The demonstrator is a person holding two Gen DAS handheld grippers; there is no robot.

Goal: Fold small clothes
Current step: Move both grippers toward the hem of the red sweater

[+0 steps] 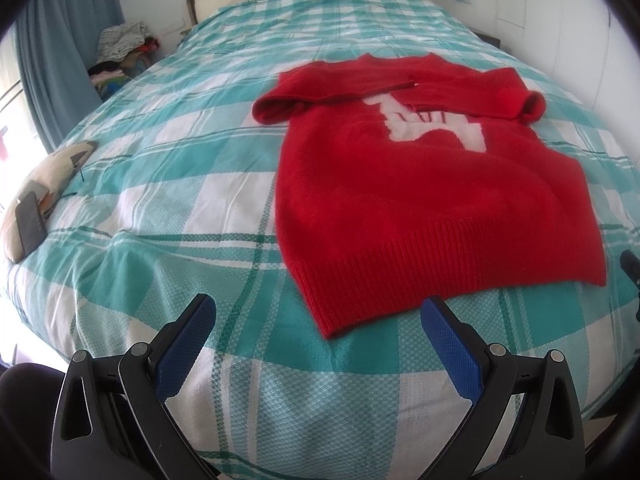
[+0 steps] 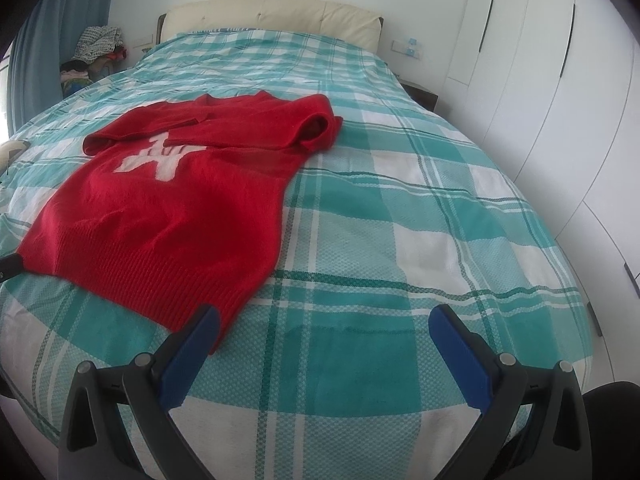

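Note:
A small red knit sweater [image 1: 420,184] with a white motif lies flat on the teal-and-white checked bed cover [image 1: 180,168], both sleeves folded across its chest. Its ribbed hem faces me. My left gripper [image 1: 318,312] is open just short of the hem's left corner, holding nothing. In the right wrist view the sweater [image 2: 168,208] lies left of centre. My right gripper [image 2: 324,320] is open above the bed cover [image 2: 400,220], its left fingertip [image 2: 210,322] at the hem's right corner, nothing held.
A beige cushion with a dark phone-like object [image 1: 30,220] lies at the bed's left edge. A pile of clothes [image 1: 120,48] sits beside blue curtains at the far left. White wardrobe doors [image 2: 560,100] line the right wall. A cream headboard [image 2: 272,16] is at the back.

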